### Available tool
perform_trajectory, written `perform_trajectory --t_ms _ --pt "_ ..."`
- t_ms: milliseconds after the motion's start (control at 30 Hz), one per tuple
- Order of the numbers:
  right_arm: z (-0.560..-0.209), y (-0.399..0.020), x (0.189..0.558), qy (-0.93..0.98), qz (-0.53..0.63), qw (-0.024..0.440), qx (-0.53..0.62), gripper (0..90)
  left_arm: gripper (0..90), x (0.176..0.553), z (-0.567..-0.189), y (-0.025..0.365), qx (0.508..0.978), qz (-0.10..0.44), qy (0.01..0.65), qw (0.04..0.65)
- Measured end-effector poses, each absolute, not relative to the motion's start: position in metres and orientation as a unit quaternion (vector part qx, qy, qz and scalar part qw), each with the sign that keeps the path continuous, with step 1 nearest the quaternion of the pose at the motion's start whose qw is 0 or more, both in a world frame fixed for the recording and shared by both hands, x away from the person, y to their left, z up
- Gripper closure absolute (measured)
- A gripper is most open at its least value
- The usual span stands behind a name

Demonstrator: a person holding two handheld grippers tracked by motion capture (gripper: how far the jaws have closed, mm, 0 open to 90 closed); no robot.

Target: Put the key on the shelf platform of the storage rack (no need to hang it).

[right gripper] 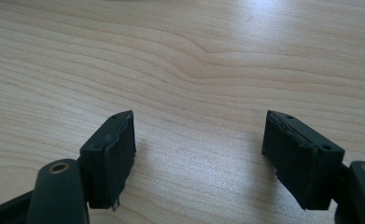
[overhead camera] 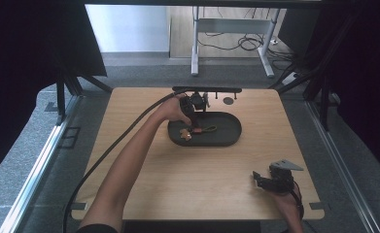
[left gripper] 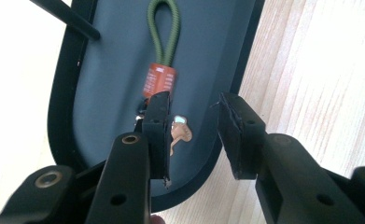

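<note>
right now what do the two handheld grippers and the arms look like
Both grippers are black with two blocky jaws faced in dark, worn pads, and brass-ringed screw holes at the jaw bases. The left gripper trails a thick black cable off the near table edge. The right gripper carries a grey three-cornered plate on top. The left forearm is bare, with a dark sleeve near the shoulder.

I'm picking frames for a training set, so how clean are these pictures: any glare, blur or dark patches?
High view: dim, both sides black, the keychain in the dark tray small and soft. Left gripper view: the table washes out to near white at left, the near left gripper slightly soft, the keychain's green loop sharp. Right gripper view: even light, mild sheen on the wood, right gripper crisp.
</note>
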State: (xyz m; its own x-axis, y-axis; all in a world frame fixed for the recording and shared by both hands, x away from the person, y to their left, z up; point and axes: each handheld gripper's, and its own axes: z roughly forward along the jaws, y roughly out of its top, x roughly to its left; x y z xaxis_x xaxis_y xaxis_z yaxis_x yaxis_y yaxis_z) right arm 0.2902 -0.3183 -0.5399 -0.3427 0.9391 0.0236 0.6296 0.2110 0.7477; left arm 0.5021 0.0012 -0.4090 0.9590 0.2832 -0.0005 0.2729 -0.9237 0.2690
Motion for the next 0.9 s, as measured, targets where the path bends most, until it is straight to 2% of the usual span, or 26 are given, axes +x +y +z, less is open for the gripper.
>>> perform_trajectory --t_ms 600,900 --pt "-0.540 -0.318 0.290 0.746 0.339 0.229 0.525 25.9 57.8 0.479 -0.372 0.015 0.975 0.031 0.124 0.182" --pt "-0.540 -0.318 0.290 0.747 0.339 0.229 0.525 25.9 56.5 0.469 -0.368 0.025 0.974 0.033 0.126 0.187"
